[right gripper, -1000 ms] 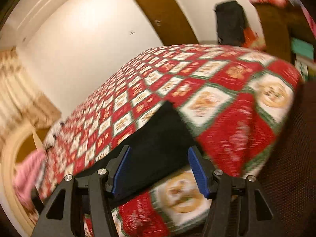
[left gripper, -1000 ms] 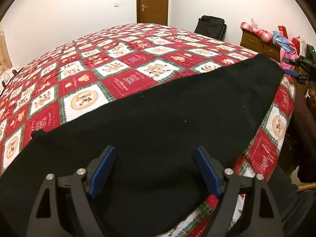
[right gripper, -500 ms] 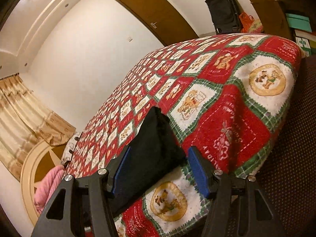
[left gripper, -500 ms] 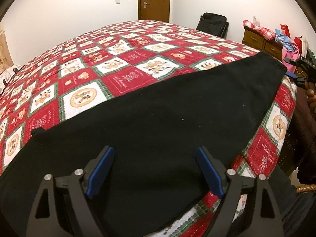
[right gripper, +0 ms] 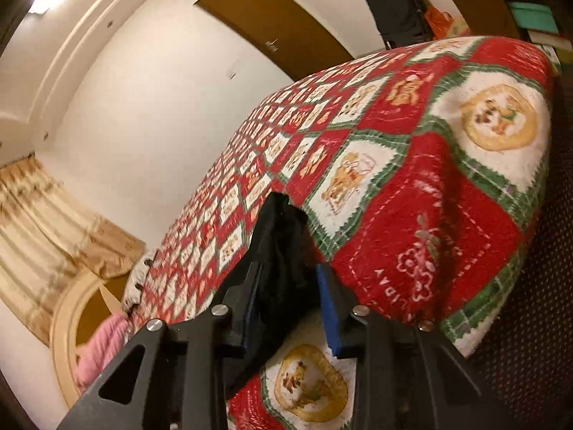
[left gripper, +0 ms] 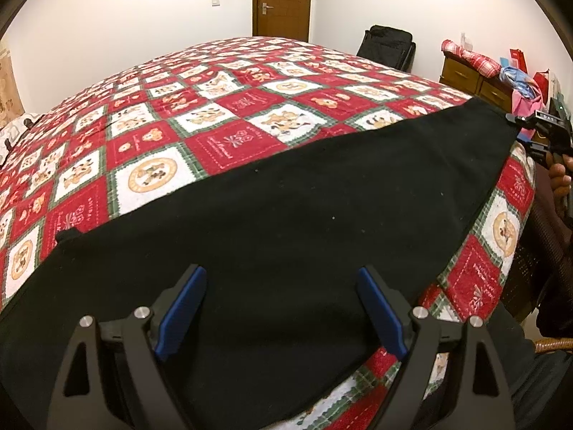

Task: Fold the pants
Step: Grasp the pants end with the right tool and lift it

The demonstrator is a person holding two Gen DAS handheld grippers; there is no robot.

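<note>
Black pants (left gripper: 286,215) lie spread flat across the near edge of a bed covered by a red, white and green patchwork quilt (left gripper: 232,143). My left gripper (left gripper: 281,270) hovers open over the wide near part of the pants, nothing between its blue pads. In the right wrist view the pants' end (right gripper: 283,236) is bunched up between the fingers of my right gripper (right gripper: 290,267), whose jaws are closing on the cloth. The left wrist view shows the right gripper (left gripper: 544,125) at the pants' far right corner, held by a hand.
The quilt's corner (right gripper: 412,215) drops off right beside the right gripper. A brown door (left gripper: 281,0), a black suitcase (left gripper: 386,46) and a wooden dresser (left gripper: 472,79) piled with clothes stand beyond the bed. A person's dark-clothed body (left gripper: 551,251) fills the right edge.
The right gripper has narrowed around the pants' end, and the cloth now stands bunched between its fingers; it also rolled and came lower. The left gripper stays where it was.
</note>
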